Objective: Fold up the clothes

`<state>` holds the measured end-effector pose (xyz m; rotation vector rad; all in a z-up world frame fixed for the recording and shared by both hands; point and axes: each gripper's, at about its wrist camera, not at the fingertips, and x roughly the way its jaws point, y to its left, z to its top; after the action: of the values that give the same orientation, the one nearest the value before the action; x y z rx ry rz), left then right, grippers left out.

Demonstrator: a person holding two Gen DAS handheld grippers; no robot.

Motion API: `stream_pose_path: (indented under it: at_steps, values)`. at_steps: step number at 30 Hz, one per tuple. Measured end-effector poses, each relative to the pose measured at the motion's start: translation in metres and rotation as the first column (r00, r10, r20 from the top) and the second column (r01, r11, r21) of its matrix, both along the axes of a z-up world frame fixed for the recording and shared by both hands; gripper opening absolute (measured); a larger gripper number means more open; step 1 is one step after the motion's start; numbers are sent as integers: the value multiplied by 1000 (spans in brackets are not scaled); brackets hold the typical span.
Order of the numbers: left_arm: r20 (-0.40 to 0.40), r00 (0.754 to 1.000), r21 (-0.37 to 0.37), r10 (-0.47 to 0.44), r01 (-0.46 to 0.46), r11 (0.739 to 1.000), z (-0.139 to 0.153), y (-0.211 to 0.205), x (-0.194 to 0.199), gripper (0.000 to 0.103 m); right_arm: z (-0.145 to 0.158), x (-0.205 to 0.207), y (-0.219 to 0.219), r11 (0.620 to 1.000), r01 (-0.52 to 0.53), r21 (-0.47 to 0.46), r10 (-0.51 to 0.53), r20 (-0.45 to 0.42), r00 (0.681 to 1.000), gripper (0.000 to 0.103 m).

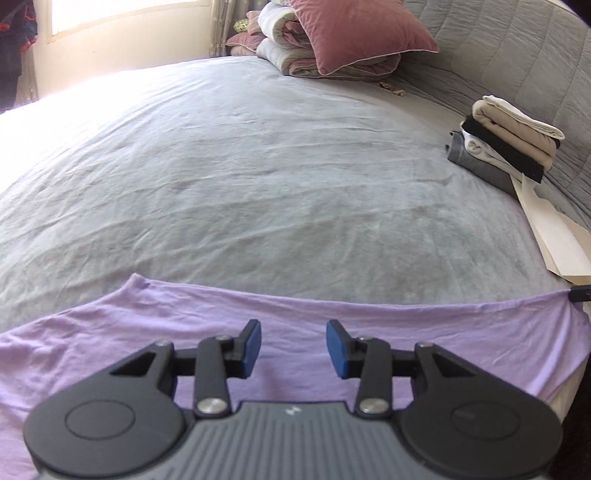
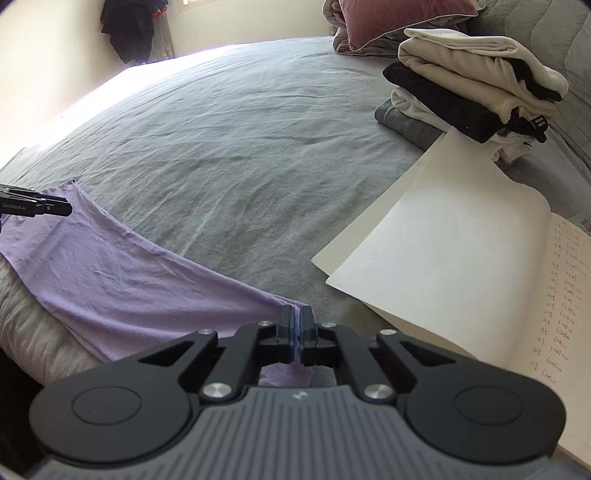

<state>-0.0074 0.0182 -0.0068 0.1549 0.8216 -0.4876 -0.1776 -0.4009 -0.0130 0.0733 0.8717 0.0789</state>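
1. No basket or box is in sight; the grey bed [image 1: 240, 166] carries everything. A stack of folded clothes [image 2: 469, 92] sits by the quilted headboard [image 1: 517, 48], an open notebook [image 2: 461, 258] just in front of it, and a pink pillow [image 1: 354, 33] on a rolled duvet [image 1: 288, 51] further back.
2. The lilac garment [image 2: 122, 273] lies along the bed's near edge, wrinkled, pulled into a band.
3. The right gripper [image 2: 297, 325] pinches one corner of it tight.
4. The left gripper [image 1: 293, 347] hovers above the cloth, jaws partly apart, holding nothing.
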Motion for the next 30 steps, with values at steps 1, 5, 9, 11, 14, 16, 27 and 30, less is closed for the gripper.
stream_pose_path:
  at_steps: [1,5,9,11,14,16,27,30]
  values:
    - [22,999,24,34,-35,999,0,10,6,42,-3,0,0,1000,5,3,-5,-9,1000,1]
    - [96,989,71,114,-121,990,0,37,29,48,-6,0,1,1000,29,6,-29,-14,999,1]
    - [93,987,65,134,-141,988,-8,48,51,50,-3,3,6,999,48,-14,-48,-22,999,1]
    - [90,989,66,121,-127,990,-12,47,57,49,-3,5,9,998,53,-33,-54,-28,998,1]
    - [59,993,52,106,-109,993,-18,45,64,37,-1,6,12,997,64,-50,-65,-29,997,1]
    - [31,993,6,111,-111,994,-20,44,66,19,-1,5,13,996,74,-54,-75,-23,997,1]
    - [239,945,-67,221,-211,975,-9,51,33,3,20,-7,24,990,92,-111,-86,54,995,1]
    - [231,943,-66,241,-232,970,-10,52,40,4,15,2,22,990,92,-110,-88,41,995,1]
